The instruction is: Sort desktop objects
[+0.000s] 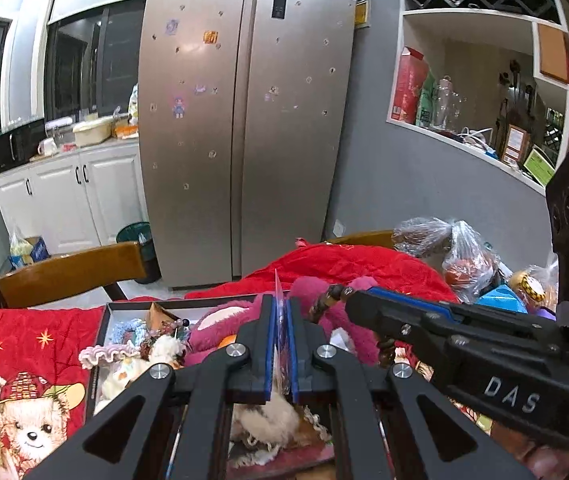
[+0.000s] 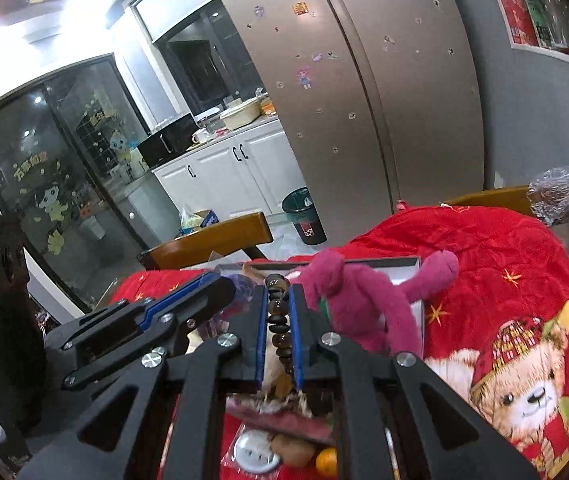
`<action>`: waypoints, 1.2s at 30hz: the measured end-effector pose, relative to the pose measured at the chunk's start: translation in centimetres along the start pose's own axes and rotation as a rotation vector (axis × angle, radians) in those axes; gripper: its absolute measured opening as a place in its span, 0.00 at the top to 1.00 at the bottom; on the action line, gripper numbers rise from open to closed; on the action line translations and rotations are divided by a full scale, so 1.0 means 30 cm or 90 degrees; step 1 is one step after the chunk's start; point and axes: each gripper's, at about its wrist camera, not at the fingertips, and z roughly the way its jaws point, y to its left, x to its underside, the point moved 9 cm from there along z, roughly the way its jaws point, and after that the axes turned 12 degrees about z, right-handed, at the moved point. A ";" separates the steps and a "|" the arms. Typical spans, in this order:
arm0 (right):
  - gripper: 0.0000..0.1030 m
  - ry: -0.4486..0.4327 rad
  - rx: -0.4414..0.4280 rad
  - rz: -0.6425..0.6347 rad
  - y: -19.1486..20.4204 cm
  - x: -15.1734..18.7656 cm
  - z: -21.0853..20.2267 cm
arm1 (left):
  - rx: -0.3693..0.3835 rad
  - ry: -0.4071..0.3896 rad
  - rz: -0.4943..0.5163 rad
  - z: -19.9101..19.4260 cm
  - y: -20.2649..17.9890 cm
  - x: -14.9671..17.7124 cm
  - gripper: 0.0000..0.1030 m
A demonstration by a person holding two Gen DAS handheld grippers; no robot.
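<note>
Left wrist view: on the left, a red blanket printed with cartoon bears, then an open box stuffed with trinkets and a pink plush toy. The left gripper is clamped on a thin clear plastic packet standing up between its blue pads. To its right, the right gripper, stamped "DAS", pinches a dark bead bracelet. Right wrist view: glass door stickers carry Chinese characters, too blurred to read. The bead bracelet runs between the clenched right gripper, above the box, beside the plush.
</note>
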 end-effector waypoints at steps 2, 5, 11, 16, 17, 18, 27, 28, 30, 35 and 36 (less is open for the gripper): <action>0.89 0.000 -0.003 0.005 -0.014 -0.014 0.033 | 0.000 0.003 -0.006 0.021 0.022 -0.004 0.95; 0.89 0.000 0.020 -0.003 -0.027 -0.022 0.064 | -0.007 0.001 -0.018 0.031 0.064 -0.011 0.95; 0.89 0.006 0.018 0.010 -0.060 -0.021 0.094 | -0.009 0.009 -0.044 0.036 0.135 0.004 0.95; 0.89 -0.002 0.021 0.017 -0.081 -0.028 0.082 | -0.005 0.015 -0.046 0.042 0.148 0.011 0.95; 0.89 -0.002 0.022 0.016 -0.083 -0.029 0.082 | -0.006 0.016 -0.044 0.045 0.150 0.010 0.95; 0.89 -0.003 0.024 0.014 -0.084 -0.026 0.081 | -0.006 0.018 -0.043 0.047 0.149 0.011 0.95; 0.89 0.015 0.033 0.009 -0.090 -0.003 0.121 | -0.014 0.033 -0.036 0.074 0.157 0.028 0.95; 0.89 0.016 0.037 0.009 -0.091 0.000 0.124 | -0.014 0.034 -0.036 0.077 0.161 0.031 0.95; 0.89 0.020 0.037 0.010 -0.089 0.005 0.127 | -0.014 0.036 -0.038 0.080 0.167 0.035 0.95; 0.89 0.024 0.043 0.009 -0.091 0.014 0.134 | -0.019 0.032 -0.039 0.078 0.185 0.034 0.95; 0.89 0.024 0.043 0.008 -0.090 0.013 0.134 | -0.022 0.031 -0.037 0.079 0.187 0.034 0.95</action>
